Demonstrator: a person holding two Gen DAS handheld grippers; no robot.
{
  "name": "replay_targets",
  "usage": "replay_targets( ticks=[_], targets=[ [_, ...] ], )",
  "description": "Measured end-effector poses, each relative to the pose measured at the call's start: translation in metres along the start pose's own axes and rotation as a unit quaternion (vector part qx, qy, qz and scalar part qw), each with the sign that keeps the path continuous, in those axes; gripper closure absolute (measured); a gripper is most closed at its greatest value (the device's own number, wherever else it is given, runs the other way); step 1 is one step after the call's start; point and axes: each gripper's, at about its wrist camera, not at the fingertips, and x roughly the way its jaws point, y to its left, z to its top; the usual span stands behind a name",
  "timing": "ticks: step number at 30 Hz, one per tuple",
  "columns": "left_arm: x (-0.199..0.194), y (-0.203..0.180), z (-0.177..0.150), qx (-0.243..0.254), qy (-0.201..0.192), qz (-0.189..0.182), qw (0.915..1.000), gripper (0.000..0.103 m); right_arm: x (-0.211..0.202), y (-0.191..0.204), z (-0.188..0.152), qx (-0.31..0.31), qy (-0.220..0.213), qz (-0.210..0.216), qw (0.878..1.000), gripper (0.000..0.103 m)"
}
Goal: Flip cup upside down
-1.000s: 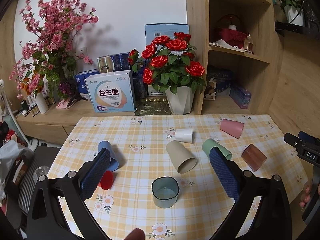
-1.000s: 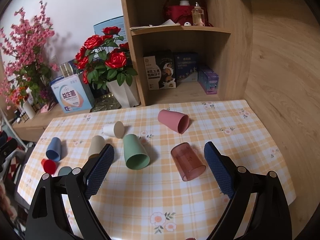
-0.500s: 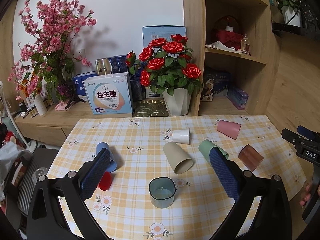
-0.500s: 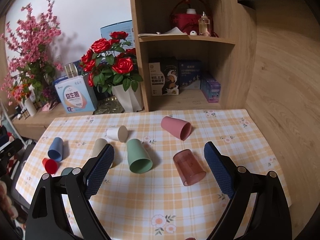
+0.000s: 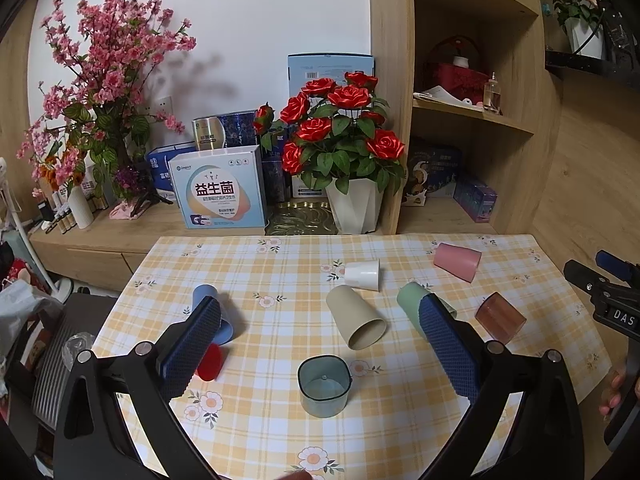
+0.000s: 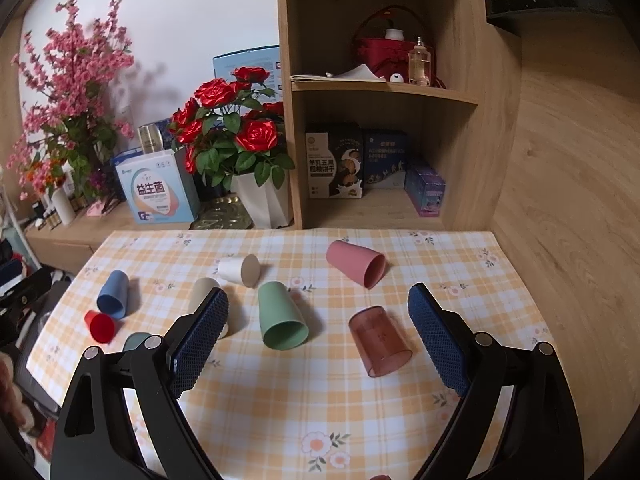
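Eight light, stiff cups (image 5: 362, 322) lie on the counter (image 5: 280, 280); both grippers' fingers (image 5: 448, 346) gape empty, so pinch one's wall mid-height.

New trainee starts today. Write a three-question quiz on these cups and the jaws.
1. True or false: the teal cup stands upright, mouth up.
2. How many cups are on the table?
3. Which cup lies between the right gripper's open jaws: A green cup, B pink cup, C blue cup?

Key: 1 true. 2 eight. 3 A.
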Motion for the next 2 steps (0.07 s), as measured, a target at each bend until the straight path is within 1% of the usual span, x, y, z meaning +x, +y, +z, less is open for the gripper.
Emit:
replay_targets(
  ticks=[2],
  targets=[
    [-0.0004,0.0027,0.0002,-0.005,0.0,-0.004,1.0,0.006,0.0003,0.0008,-0.0001,-0.001,0.001,0.001,1.0,0.015]
  ],
)
